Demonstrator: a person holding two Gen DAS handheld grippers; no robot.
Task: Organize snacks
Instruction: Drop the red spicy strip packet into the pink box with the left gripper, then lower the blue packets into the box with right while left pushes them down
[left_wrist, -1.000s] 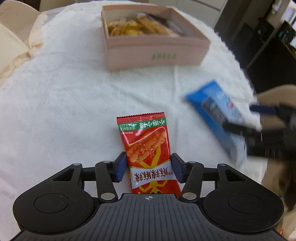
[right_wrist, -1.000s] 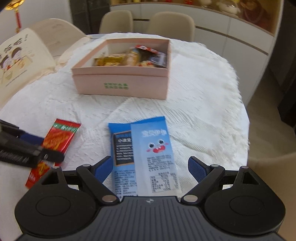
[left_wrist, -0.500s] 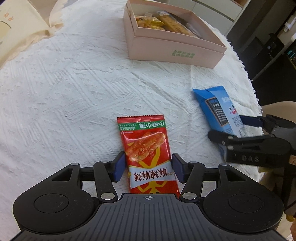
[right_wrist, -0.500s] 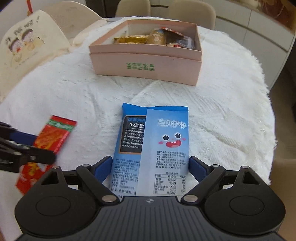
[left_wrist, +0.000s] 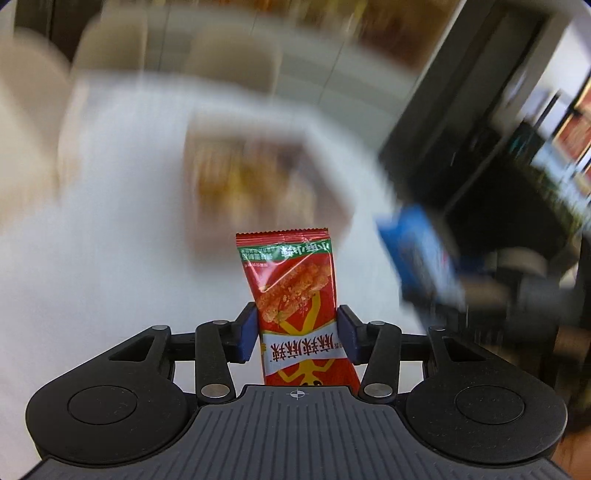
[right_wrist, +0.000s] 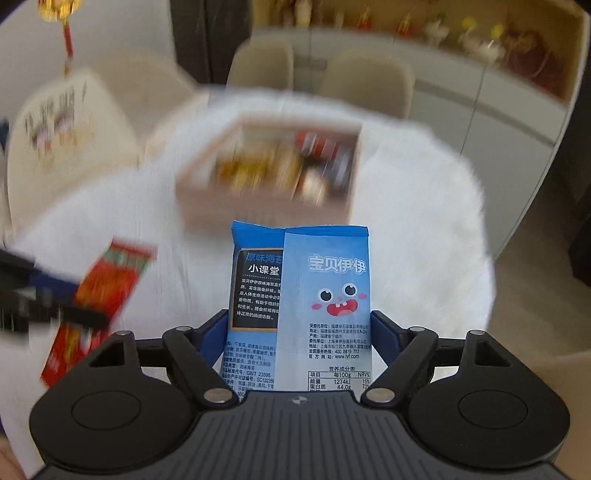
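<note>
Left tongs (left_wrist: 295, 334): matte black plastic body w/ ribbed dark-grey top plate, small white crosshair mark at its front-centre edge. Two round black discs, one each side, each w/ a shallow circular recess. Black linkage arms w/ triangular cut-outs run fwd from the discs; silver round pivot pins at the joints. Fingers (left_wrist: 246, 334) carry dark blue flat pads.

Right tongs (right_wrist: 297, 334): same build – ribbed grey plate, crosshair mark, twin black discs, black link arms, silver pins, blue pads on the fingers (right_wrist: 384, 332).

In the right wrist view the left tongs show again at far left, blurred: black arms, blue pad.
</note>
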